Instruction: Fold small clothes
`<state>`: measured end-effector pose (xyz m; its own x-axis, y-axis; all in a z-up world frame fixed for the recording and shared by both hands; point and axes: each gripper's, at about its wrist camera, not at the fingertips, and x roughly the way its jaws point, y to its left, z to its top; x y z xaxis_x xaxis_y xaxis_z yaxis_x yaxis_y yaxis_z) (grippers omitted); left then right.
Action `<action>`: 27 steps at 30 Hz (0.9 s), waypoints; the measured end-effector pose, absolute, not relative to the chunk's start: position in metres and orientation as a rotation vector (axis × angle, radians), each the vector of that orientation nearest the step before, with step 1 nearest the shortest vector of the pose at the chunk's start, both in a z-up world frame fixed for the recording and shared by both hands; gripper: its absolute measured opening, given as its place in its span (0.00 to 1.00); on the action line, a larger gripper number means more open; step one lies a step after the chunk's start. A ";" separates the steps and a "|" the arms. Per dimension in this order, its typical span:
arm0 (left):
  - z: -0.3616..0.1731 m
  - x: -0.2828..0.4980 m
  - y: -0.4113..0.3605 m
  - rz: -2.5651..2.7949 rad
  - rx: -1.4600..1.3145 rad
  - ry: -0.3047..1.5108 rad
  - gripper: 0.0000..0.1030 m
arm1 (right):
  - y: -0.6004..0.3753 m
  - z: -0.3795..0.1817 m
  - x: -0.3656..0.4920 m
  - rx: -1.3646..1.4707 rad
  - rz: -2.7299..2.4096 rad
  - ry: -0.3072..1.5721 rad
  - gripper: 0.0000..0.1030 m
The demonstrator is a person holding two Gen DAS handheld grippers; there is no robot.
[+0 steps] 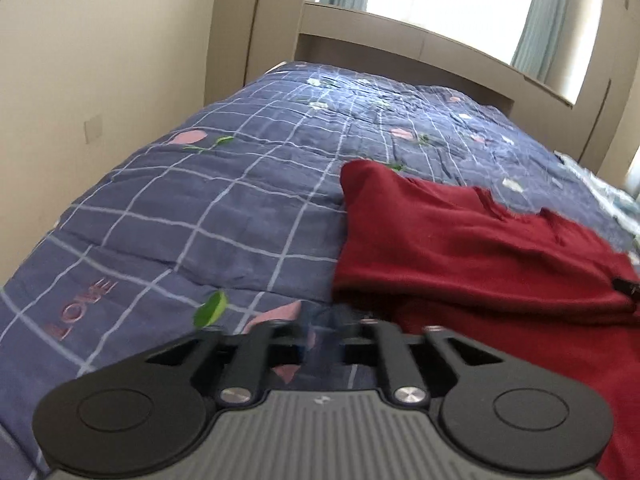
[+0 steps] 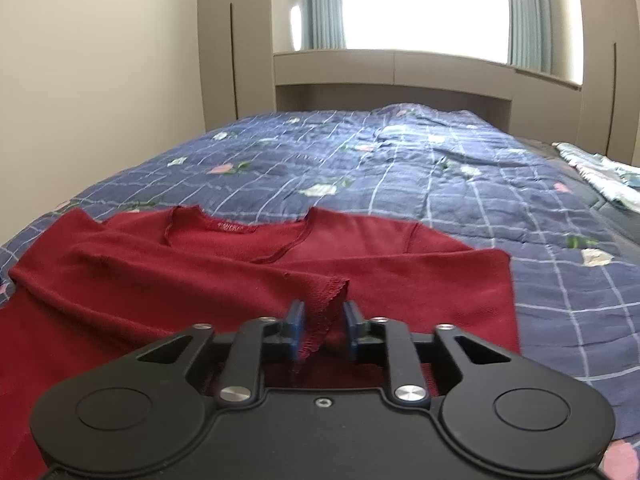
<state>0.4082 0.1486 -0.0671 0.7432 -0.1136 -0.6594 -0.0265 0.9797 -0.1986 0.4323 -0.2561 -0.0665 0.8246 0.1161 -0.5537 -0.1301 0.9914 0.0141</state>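
Note:
A dark red long-sleeved top point(image 2: 256, 276) lies flat on the bed, neckline away from me, with both sleeves folded in across its chest. My right gripper point(image 2: 323, 322) hovers low over the top's near part. Its blue pads point(image 2: 297, 320) stand apart, and the hemmed cuff point(image 2: 326, 304) of one folded sleeve rises loosely between them without being pinched. In the left wrist view the top point(image 1: 460, 248) fills the right side. My left gripper point(image 1: 326, 340) is just off the top's left edge, over bare bedspread, open with nothing between its blurred fingers.
The bed is covered by a blue checked bedspread point(image 2: 400, 168) with flower prints. A pale patterned cloth point(image 2: 600, 176) lies at the bed's right edge. A wall runs along the left, and beige cupboards point(image 2: 392, 68) and a bright window stand behind the bed.

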 end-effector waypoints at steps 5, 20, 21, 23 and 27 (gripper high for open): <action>-0.050 0.398 0.148 -0.018 -0.168 0.647 0.60 | -0.247 -0.063 0.429 -0.104 0.111 0.540 0.73; -0.088 0.518 0.120 0.179 -0.174 0.711 0.71 | -0.246 -0.082 0.447 -0.279 -0.098 0.561 0.96; -0.089 0.516 0.119 0.181 -0.174 0.701 0.71 | -0.246 -0.082 0.447 -0.281 -0.101 0.562 0.97; -0.089 0.515 0.118 0.184 -0.165 0.698 0.71 | -0.247 -0.080 0.445 -0.278 -0.100 0.555 0.98; -0.080 0.502 0.123 0.194 -0.205 0.694 0.88 | -0.256 -0.063 0.420 -0.256 -0.058 0.504 0.99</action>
<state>0.5019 0.1231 -0.0804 0.7523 0.1086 -0.6498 -0.2445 0.9619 -0.1223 0.4200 -0.2557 -0.0635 0.8747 -0.1174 -0.4703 -0.0084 0.9664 -0.2569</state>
